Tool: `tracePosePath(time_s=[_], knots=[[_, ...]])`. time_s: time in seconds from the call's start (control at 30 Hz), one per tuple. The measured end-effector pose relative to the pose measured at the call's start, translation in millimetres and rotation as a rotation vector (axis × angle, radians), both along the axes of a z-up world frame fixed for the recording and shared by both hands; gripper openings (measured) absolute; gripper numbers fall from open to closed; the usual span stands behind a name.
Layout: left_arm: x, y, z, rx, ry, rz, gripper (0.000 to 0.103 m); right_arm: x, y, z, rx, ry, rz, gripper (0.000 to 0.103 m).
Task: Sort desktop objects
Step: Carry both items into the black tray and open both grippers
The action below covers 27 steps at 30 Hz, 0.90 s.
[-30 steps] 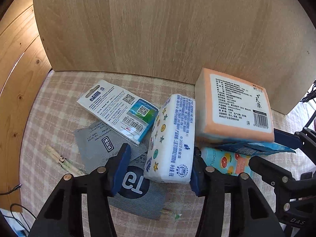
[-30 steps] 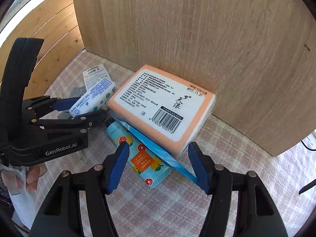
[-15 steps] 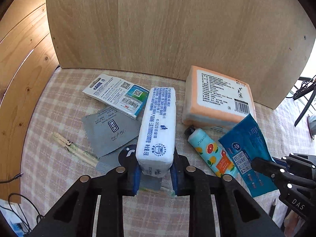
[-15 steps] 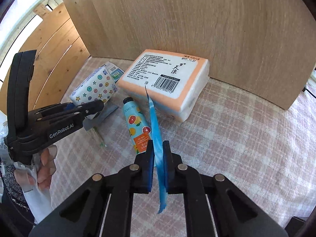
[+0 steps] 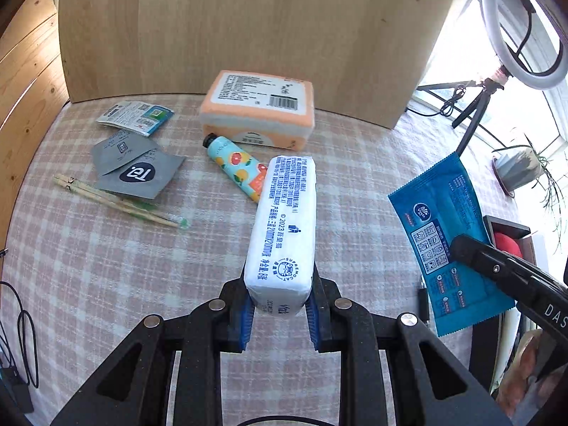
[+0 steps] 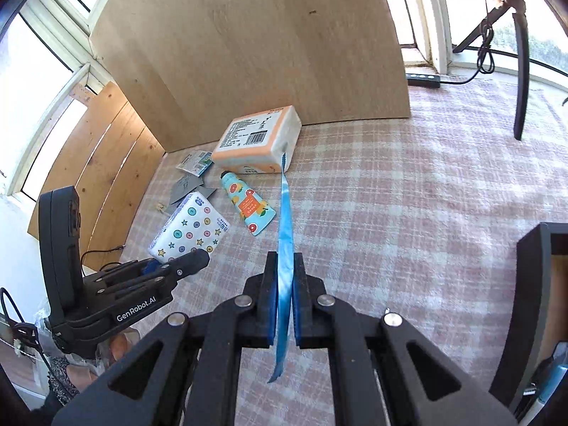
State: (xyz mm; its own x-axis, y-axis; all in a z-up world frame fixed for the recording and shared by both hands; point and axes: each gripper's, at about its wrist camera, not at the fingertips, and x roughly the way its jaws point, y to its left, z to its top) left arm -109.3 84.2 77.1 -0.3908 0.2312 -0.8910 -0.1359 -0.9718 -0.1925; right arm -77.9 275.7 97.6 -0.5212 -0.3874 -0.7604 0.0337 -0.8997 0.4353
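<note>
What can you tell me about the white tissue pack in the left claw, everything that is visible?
The white tissue pack is a soft brick in glossy plastic wrap. One face carries blue print and a round cat logo; the right wrist view shows another face with coloured buttons and stars. The left claw is shut on its near end, blue pads on both sides. It is lifted above the checked cloth, pointing away toward the hand cream tube.

Glossy plastic blue sachet point(image 6: 285, 227) and tissue pack point(image 5: 284, 227); woven checked tablecloth point(image 5: 106, 266); matt wooden backboard point(image 5: 230, 25).
</note>
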Motion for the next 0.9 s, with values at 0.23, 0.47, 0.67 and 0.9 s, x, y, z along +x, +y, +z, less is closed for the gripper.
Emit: tracePosePath(time_s=[0.23, 0.47, 0.67, 0.9], knots=[[26, 83, 20, 0.019, 0.025, -0.192, 0.023, 72, 76, 28, 0.033, 0.043, -0.166, 0.007], [44, 181, 35, 0.051, 0.034, -0.374, 0.023, 150, 153, 40, 0.098, 0.041, -0.379, 0.007], [62, 257, 46, 0.058, 0.052, -0.505, 0.023, 215, 214, 51, 0.156, 0.031, -0.567, 0.007], [69, 310, 49, 0.034, 0.079, -0.578, 0.024, 265, 261, 51, 0.191, -0.001, -0.717, 0.007]])
